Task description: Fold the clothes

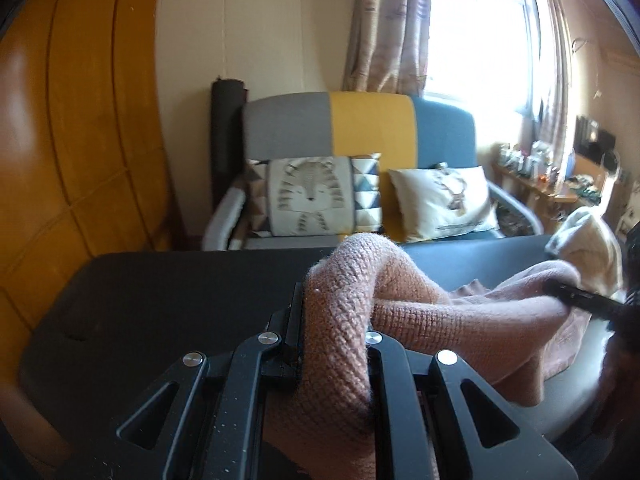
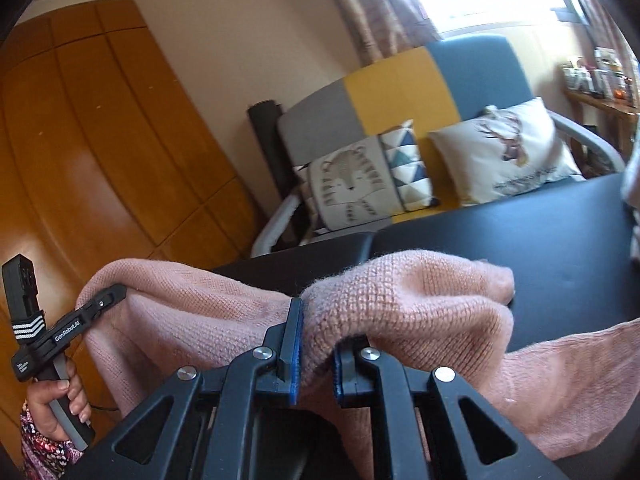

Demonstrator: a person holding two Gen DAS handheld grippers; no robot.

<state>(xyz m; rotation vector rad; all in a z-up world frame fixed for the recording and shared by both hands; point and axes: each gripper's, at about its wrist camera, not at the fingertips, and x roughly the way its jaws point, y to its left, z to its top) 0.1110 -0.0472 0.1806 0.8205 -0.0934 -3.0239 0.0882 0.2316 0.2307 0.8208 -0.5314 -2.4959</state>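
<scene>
A pink knitted garment point(image 1: 440, 312) hangs stretched between my two grippers above a black table point(image 1: 160, 300). My left gripper point(image 1: 332, 320) is shut on one bunched edge of it. My right gripper point(image 2: 316, 328) is shut on another bunched edge of the pink garment point(image 2: 400, 300). The left gripper also shows at the left of the right wrist view point(image 2: 108, 296), pinching the cloth's far edge, held by a hand. The right gripper's finger shows at the right edge of the left wrist view point(image 1: 580, 300). The rest of the garment drapes down onto the table.
A cream garment point(image 1: 588, 244) lies on the table's right side. Behind the table point(image 2: 560, 248) stands a grey, yellow and blue sofa point(image 1: 372, 128) with two cushions. A wooden wardrobe point(image 1: 80, 140) is on the left, and a cluttered shelf point(image 1: 540, 176) under the window on the right.
</scene>
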